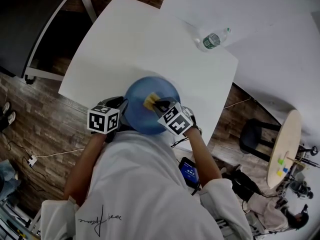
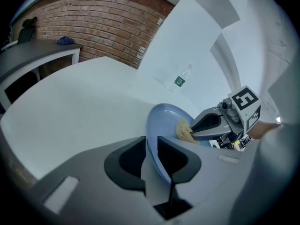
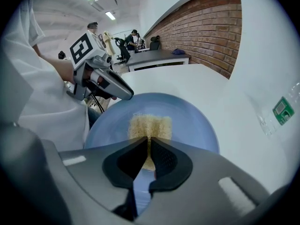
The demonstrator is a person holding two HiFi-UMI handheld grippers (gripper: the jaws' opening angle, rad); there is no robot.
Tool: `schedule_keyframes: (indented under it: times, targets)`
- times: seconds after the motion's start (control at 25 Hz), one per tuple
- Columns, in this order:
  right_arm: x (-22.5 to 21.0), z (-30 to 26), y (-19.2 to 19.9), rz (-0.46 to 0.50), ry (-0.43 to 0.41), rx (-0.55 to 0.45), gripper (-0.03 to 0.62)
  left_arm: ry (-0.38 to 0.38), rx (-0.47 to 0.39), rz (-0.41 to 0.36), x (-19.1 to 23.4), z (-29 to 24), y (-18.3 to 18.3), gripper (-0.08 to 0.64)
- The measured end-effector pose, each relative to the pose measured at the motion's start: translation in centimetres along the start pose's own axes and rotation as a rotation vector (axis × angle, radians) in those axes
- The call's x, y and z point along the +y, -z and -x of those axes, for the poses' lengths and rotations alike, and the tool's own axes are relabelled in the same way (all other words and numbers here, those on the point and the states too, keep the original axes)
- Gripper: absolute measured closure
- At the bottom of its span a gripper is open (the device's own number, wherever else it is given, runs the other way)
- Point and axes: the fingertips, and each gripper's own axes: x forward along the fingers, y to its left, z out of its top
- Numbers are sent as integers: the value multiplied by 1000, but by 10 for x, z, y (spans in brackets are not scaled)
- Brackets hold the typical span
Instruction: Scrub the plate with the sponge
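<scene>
In the head view there is one round blue plate, one yellow sponge and one clear plastic bottle with a green label. The plate is at the near edge of the white desk. The bottle lies on its side well apart, at the far corner. Both forearms reach forward from the white sleeves. The left gripper meets the plate's left rim, and the right gripper comes in over the plate's face with the sponge at its tip.

In the left gripper view, the left gripper has its jaws narrowed onto the plate's rim, which runs straight between them. The sponge presses on the plate's inner face, pinched in the right gripper. The bottle lies beyond on the desk.

In the right gripper view, the right gripper has its jaws nearly together, squeezing the sponge, which sits flat against the middle of the plate. The left gripper grips the plate's far-left rim. The bottle is at the right edge.
</scene>
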Motion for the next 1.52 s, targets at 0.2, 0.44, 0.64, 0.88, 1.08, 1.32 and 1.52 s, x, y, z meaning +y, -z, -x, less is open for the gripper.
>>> schedule_keyframes:
  times: [0.2, 0.44, 0.64, 0.88, 1.08, 1.32, 1.52]
  targets:
    - [-2, 18, -19, -92, -9, -120, 564, 11, -78, -7, -8, 19, -24, 474]
    - [-2, 56, -51, -165, -16, -305, 565, 70, -183, -29, -36, 44, -56, 498]
    - [-4, 99, -81, -204, -22, -488, 567, 113, -271, -61, -61, 66, -82, 521]
    - [-1, 150, -111, -232, -1, -664, 568, 181, -393, -113, -93, 92, -110, 545]
    - [8, 192, -134, -218, 39, -781, 568, 200, -493, -177, -116, 123, -139, 545]
    - [14, 237, -150, -214, 107, -870, 569, 175, -592, -268, -146, 159, -173, 545]
    - [12, 251, -144, -225, 266, -841, 569, 120, -635, -297, -156, 163, -182, 545]
